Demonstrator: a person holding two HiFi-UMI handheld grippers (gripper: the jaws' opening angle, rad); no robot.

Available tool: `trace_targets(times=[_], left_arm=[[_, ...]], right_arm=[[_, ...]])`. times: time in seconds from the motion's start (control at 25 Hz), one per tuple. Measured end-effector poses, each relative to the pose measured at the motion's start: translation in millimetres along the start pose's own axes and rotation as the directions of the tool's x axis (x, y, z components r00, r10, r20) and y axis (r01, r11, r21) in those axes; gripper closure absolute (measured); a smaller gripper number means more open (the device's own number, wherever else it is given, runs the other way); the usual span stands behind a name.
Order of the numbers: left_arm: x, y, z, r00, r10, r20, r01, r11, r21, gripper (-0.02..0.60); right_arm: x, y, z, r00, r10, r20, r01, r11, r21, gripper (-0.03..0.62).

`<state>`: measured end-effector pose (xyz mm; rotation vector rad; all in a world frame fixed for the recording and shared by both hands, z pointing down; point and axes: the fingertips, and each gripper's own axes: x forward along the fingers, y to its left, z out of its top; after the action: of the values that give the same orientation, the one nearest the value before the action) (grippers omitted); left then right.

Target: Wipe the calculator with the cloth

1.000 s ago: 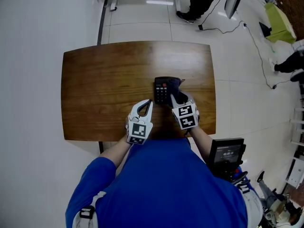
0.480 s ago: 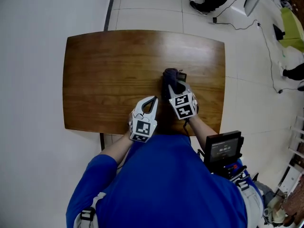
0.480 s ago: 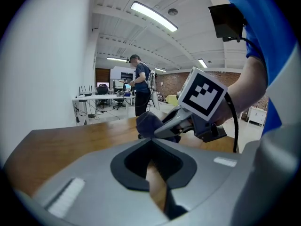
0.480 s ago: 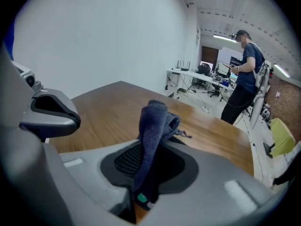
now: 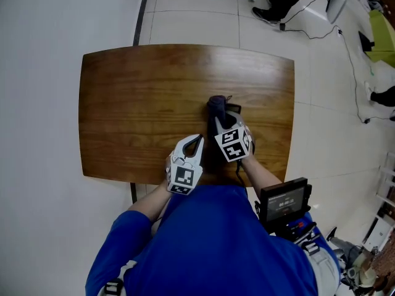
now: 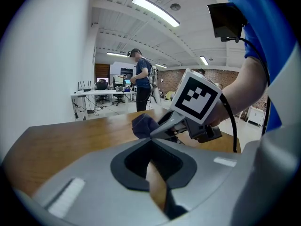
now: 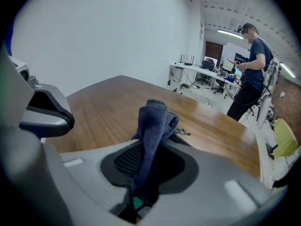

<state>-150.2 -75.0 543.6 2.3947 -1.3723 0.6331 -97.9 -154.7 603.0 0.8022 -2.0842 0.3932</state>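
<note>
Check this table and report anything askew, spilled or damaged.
Nothing stands out. The right gripper has its jaws closed on the dark blue knitted cloth, bunched over the black calculator, which is mostly hidden. The left gripper is empty beside it, jaws together. The brown wooden table shows no spill or damage.

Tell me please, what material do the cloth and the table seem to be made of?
The cloth: dark blue knitted-looking fabric, matte; ribbed texture and a loose thread show. The table: wood or veneer, smooth, slightly glossy; grain streaks and glare show.
</note>
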Motion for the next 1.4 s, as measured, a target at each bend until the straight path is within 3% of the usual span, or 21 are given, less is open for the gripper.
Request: trace_targets(times=[0.88,1.16,1.4], left_arm=[[41.7,-11.8,-18.5,0.997,-0.067,-0.024,0.068,0.997,0.028,0.575],[27.8,-6.3,-23.5,0.999,-0.046,-0.024,0.047,0.999,0.017,0.575],[12.0,-2.3,-24.9,0.999,-0.016,-0.038,0.017,1.0,0.006,0.575]], right_arm=[[-13.8,-65.9,-53.0,0.991,-0.132,-0.033,0.136,0.983,0.127,0.505],[-16.9,-32.2,-27.9,0.997,-0.076,0.007,0.075,0.994,0.079,0.505],[-8.2,12.1,-8.0,0.999,0.025,0.027,-0.026,0.999,0.032,0.505]])
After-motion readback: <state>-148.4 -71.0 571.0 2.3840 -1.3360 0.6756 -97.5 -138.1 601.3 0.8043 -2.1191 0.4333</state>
